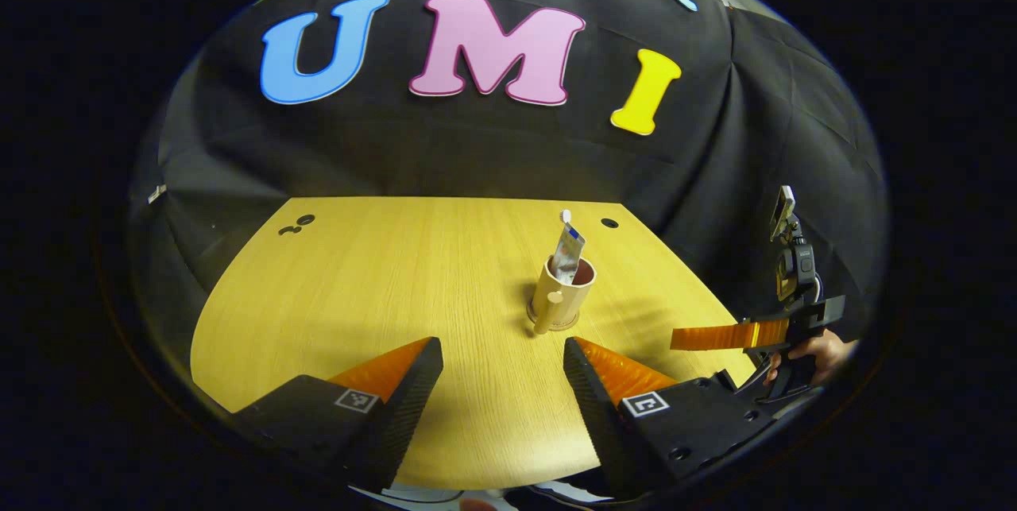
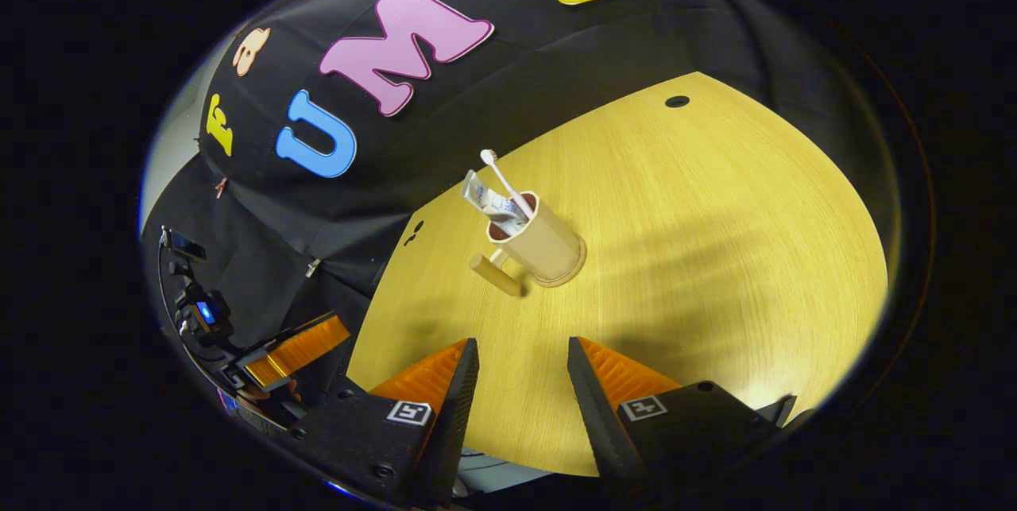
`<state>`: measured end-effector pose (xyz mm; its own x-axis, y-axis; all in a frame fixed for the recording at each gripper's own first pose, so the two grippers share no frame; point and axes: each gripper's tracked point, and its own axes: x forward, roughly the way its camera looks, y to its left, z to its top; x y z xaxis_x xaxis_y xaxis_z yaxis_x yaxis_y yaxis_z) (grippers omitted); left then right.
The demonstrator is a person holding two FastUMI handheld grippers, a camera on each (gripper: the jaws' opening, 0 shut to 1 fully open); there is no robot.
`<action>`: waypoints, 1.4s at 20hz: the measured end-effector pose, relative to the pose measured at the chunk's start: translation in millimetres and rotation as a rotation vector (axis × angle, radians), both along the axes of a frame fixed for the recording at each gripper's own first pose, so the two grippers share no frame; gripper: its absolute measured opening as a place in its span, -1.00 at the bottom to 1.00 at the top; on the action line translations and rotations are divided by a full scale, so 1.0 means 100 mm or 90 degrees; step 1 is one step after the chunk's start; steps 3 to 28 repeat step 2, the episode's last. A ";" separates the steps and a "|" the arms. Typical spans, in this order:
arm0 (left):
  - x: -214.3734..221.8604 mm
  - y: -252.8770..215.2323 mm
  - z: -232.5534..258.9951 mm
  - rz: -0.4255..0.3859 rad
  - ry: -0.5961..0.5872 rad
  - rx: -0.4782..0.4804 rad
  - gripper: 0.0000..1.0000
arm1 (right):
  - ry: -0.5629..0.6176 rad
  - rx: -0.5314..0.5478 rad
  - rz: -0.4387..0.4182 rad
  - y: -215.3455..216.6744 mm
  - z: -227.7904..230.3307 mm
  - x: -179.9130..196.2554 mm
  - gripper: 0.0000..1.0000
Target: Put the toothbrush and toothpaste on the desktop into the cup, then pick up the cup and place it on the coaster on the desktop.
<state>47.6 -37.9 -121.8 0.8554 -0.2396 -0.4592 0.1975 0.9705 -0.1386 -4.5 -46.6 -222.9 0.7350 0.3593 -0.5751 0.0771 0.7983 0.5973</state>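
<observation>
A cup holding a tube is seen standing on a coaster mid-worktop. The left tongs are held apart before it. The right tongs are seen at the right edge.

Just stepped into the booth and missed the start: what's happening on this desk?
A person holds two grippers, both open and back from the desk's middle, gripping nothing. The cup stands on the coaster on the wooden desktop, with the toothbrush and toothpaste sticking out of it. Judging by that, the task looks finished.
</observation>
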 end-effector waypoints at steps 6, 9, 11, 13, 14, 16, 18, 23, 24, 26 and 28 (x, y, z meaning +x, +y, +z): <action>-0.09 0.12 0.02 0.015 -0.009 -0.007 0.89 | 0.002 -0.005 0.007 0.08 0.02 0.01 0.41; -0.09 0.12 0.02 0.015 -0.009 -0.007 0.89 | 0.002 -0.005 0.007 0.08 0.02 0.01 0.41; -0.09 0.12 0.02 0.015 -0.009 -0.007 0.89 | 0.002 -0.005 0.007 0.08 0.02 0.01 0.41; -0.09 0.12 0.02 0.015 -0.009 -0.007 0.89 | 0.002 -0.005 0.007 0.08 0.02 0.01 0.41; -0.09 0.12 0.02 0.015 -0.009 -0.007 0.89 | 0.002 -0.005 0.007 0.08 0.02 0.01 0.41; -0.09 0.12 0.02 0.015 -0.009 -0.007 0.89 | 0.002 -0.005 0.007 0.08 0.02 0.01 0.41; -0.09 0.12 0.02 0.015 -0.009 -0.007 0.89 | 0.002 -0.005 0.007 0.08 0.02 0.01 0.41; -0.09 0.12 0.02 0.015 -0.009 -0.007 0.89 | 0.002 -0.005 0.007 0.08 0.02 0.01 0.41; -0.09 0.12 0.02 0.015 -0.009 -0.007 0.89 | 0.002 -0.005 0.007 0.08 0.02 0.01 0.41; -0.09 0.12 0.02 0.015 -0.009 -0.007 0.89 | 0.002 -0.005 0.007 0.08 0.02 0.01 0.41; -0.09 0.12 0.02 0.015 -0.009 -0.007 0.89 | 0.002 -0.005 0.007 0.08 0.02 0.01 0.41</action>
